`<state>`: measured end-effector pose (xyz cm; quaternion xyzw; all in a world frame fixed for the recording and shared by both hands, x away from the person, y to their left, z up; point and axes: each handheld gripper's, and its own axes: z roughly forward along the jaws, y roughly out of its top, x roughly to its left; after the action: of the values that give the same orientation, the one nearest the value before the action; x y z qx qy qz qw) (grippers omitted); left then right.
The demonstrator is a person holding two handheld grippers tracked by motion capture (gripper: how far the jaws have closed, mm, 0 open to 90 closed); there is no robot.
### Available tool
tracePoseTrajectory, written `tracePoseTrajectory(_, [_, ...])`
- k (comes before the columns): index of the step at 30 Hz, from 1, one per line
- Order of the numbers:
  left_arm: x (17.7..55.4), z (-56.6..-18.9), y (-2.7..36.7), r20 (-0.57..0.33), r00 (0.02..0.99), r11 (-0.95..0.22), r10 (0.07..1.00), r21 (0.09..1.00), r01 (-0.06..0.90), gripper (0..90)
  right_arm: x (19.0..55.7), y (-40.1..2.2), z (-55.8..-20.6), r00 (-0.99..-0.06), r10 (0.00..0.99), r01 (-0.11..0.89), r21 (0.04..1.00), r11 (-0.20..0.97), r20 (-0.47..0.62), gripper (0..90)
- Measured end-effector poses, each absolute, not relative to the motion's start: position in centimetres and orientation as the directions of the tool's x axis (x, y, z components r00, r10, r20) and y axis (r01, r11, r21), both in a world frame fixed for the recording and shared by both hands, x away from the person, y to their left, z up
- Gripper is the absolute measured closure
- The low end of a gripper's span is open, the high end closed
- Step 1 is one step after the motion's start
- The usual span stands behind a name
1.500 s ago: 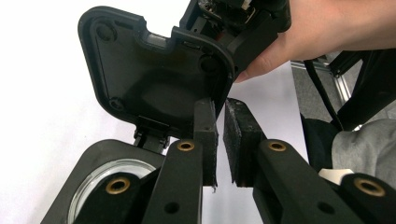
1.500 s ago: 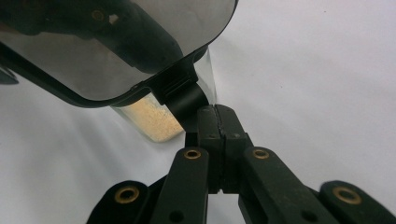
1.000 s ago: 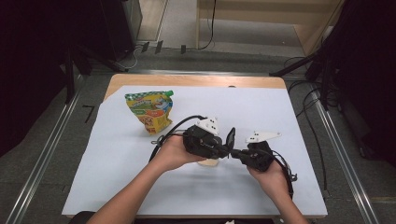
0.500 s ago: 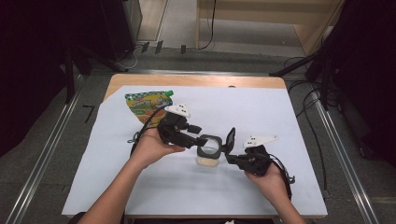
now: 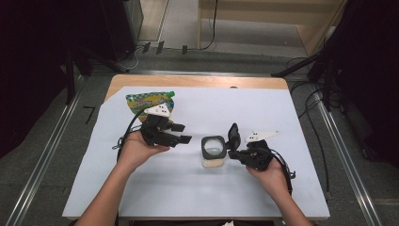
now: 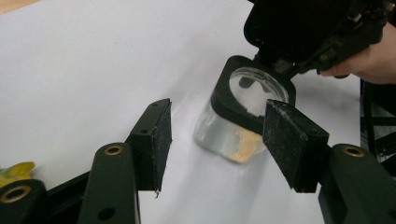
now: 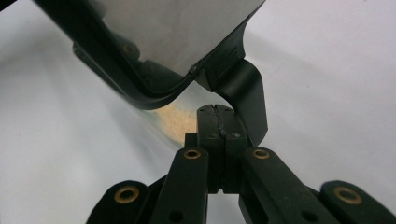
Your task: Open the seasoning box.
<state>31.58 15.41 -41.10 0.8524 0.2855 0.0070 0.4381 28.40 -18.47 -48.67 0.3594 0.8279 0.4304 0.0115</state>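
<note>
1. Clear glass jar (image 5: pixel 213 153), squarish, with a black square collar round a circular mouth; it stands mid-table on the white sheet (image 5: pixel 291 122). A tan, grainy layer sits in the bottom, seen through the wall in the left gripper view (image 6: pixel 243 147).
2. Lid (image 5: pixel 233 134): black flip type, hinged at the jar's right side and standing up open. In the right gripper view its underside looks smooth and matte (image 7: pixel 187 32), with a black hinge strap (image 7: pixel 247 100) running down to the jaws.
3. Right gripper (image 5: pixel 237 153): jaws pressed together, no gap visible, tip tight against the hinge area, just beside the jar. Whether it pinches the strap or merely props the lid, I cannot tell.
4. Left gripper (image 5: pixel 181 134): jaws have just been opening and now stand spread with nothing between them. It is apart from the jar, to its left. Pads (image 6: pixel 156 140) are rough black foam, flat-faced.
5. Step, by my read: lid is flipped open, left has let go and cleared off, right steadies the lid.
6. Next likely calls for something to go in or come out. The green-yellow pouch (image 5: pixel 150 101), glossy printed foil, lies at the far left of the sheet behind the left hand, the obvious candidate.
7. Needs: keep the lid held back and the jar upright; a foil pouch is slick, so grip it squarely.
</note>
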Motion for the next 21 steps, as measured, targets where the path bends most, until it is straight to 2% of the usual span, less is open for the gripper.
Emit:
tracePoseTrajectory(6, [31.3, -40.9, 17.3, -0.242, 0.825, -0.441, 0.511, 0.749, 0.494, 46.3, 29.2, -18.7, -48.8, -0.732, 0.619, 0.585, 0.728, 0.357, 0.285, 89.4])
tracePoseTrajectory(13, [30.9, -40.2, 20.3, -0.222, 0.795, -0.416, 0.565, 0.755, 0.507, 47.2, 29.0, -19.0, -48.5, -0.743, 0.614, 0.575, 0.725, 0.38, 0.267, 82.7])
tracePoseTrajectory(21, [31.1, -40.2, 23.0, -0.244, 0.765, -0.377, 0.596, 0.757, 0.534, 46.9, 28.6, -20.1, -47.9, -0.74, 0.609, 0.58, 0.73, 0.362, 0.286, 75.5])
